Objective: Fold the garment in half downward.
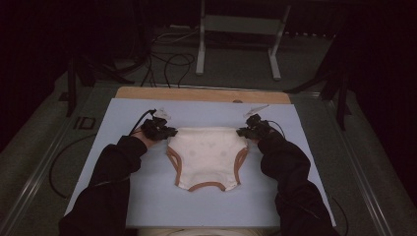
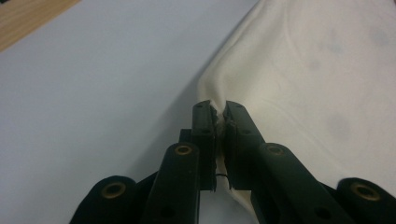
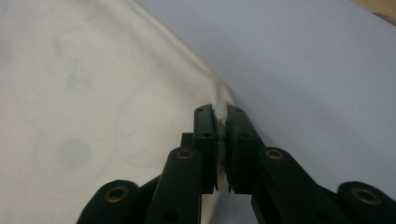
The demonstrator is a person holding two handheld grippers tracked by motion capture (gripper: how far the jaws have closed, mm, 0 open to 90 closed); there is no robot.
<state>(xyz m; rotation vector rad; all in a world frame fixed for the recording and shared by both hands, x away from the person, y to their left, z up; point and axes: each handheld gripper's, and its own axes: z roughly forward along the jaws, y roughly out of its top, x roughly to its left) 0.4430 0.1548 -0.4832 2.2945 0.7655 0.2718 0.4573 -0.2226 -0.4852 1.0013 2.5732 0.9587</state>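
High view: cream garment [image 1: 206,156] lay flat on blue mat [image 1: 123,196] | left gripper [image 1: 164,132], right gripper [image 1: 246,132] pinched its top corners | soft, light, limp; corners judged best hold.

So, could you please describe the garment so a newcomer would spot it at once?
On the pale blue mat covering the table lies a cream baby bodysuit bottom. Its brown-trimmed leg openings set it apart, and the left gripper and right gripper pinch its far corners.
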